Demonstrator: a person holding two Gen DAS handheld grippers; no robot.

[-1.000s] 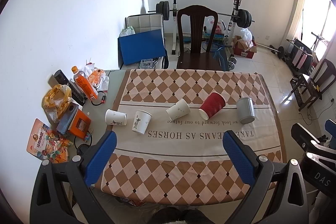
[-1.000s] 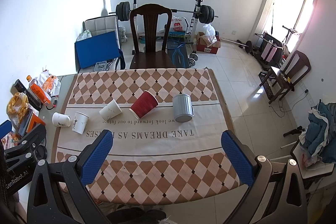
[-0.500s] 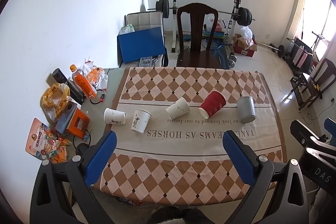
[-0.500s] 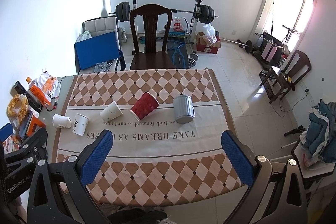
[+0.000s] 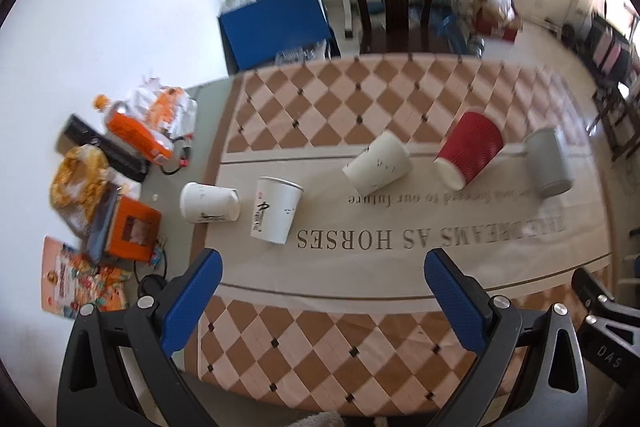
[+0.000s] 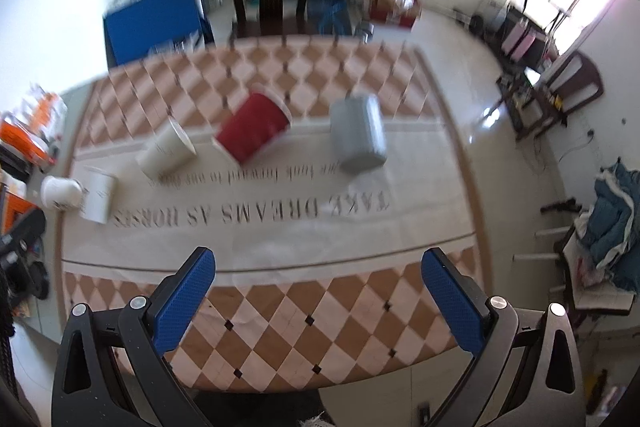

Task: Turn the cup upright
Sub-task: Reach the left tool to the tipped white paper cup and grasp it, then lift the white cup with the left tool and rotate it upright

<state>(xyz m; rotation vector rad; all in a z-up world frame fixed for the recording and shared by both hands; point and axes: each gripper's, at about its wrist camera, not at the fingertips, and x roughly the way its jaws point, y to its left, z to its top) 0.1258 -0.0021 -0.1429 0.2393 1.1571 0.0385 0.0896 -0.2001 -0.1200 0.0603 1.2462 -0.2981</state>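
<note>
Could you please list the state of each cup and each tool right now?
Grey cup: on its side.
Red cup: on its side.
Middle white cup: on its side.
Printed white cup: tilted, not upright.
Leftmost white cup: on its side.
Left tool: open, empty.
Right tool: open, empty.

Five tipped cups (image 5: 469, 156) on tablecloth (image 5: 360, 99)

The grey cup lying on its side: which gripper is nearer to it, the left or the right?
Right. The grey cup lies ahead of the right gripper, slightly to its right. From the left gripper it sits far off to the right. Neither touches it.
</note>
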